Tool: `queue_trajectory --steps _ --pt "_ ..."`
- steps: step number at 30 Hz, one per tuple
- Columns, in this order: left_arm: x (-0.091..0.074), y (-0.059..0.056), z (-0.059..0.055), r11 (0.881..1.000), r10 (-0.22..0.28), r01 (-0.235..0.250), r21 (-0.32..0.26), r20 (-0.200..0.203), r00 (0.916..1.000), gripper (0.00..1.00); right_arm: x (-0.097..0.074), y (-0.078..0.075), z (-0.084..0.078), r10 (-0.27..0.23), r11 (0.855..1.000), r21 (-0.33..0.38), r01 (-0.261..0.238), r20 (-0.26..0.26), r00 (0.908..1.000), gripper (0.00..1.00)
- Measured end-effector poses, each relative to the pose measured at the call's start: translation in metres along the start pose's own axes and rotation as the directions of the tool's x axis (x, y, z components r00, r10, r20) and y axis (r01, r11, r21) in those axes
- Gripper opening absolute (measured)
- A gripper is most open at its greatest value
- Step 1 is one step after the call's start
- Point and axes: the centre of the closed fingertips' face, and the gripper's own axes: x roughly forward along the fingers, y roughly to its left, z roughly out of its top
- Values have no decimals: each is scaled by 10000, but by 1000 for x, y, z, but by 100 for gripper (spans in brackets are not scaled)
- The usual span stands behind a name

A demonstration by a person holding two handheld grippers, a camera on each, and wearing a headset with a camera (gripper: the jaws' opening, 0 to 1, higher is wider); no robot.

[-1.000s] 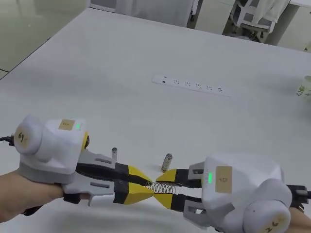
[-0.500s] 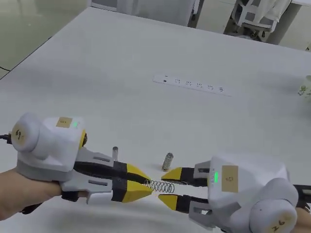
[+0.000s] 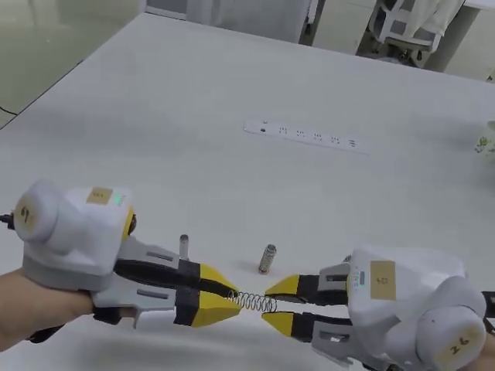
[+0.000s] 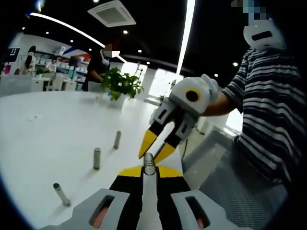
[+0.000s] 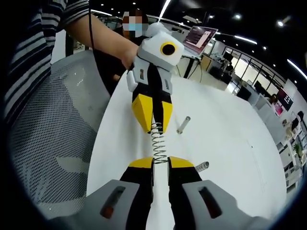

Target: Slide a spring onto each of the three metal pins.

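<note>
**Spring gripped at one end, between your two grippers**

The white table [image 3: 232, 93] is wide and almost bare. A white power strip [image 3: 309, 137] lies flat on it, well apart from your work, and office chairs [image 3: 402, 31] stand beyond the far edge.

Near the front edge your two grippers point at each other, tip to tip. Your left gripper [image 3: 237, 298] has its yellow jaws closed narrow on one end of the spring [image 3: 255, 301]. The spring hangs about level above the table and reaches across to your right gripper [image 3: 265, 304].

The jaws of your right gripper are parted, wider than the spring. The free end of the spring sits between their tips; whether it touches a jaw, I cannot tell. In the right gripper view the spring runs straight from the left gripper's tips to the gap of your own jaws.

Beyond the grippers two pins stand upright on the table. The pin with a spring on it [image 3: 267, 259] is just behind the place where the tips meet. The bare pin [image 3: 183, 246] stands near the left gripper's body, apart from the other pin.

In the right gripper view a grey mesh chair [image 5: 53, 134] is beside the table edge.
</note>
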Motion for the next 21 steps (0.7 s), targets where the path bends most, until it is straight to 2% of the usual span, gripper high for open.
queue_trajectory --steps 6,9,21 --pt "0 -3 -5 9999 -113 113 -7 -219 9997 2 -5 2 4 175 9927 -1190 -211 -313 9994 7" --pt "0 -2 -6 10000 -93 93 -18 -254 9996 2 -9 -2 9 104 9774 -2102 -213 -530 9985 7" --pt "1 0 -9 9999 81 -74 155 -447 9990 2 -15 -3 22 75 9406 -3383 -278 -610 9981 7"
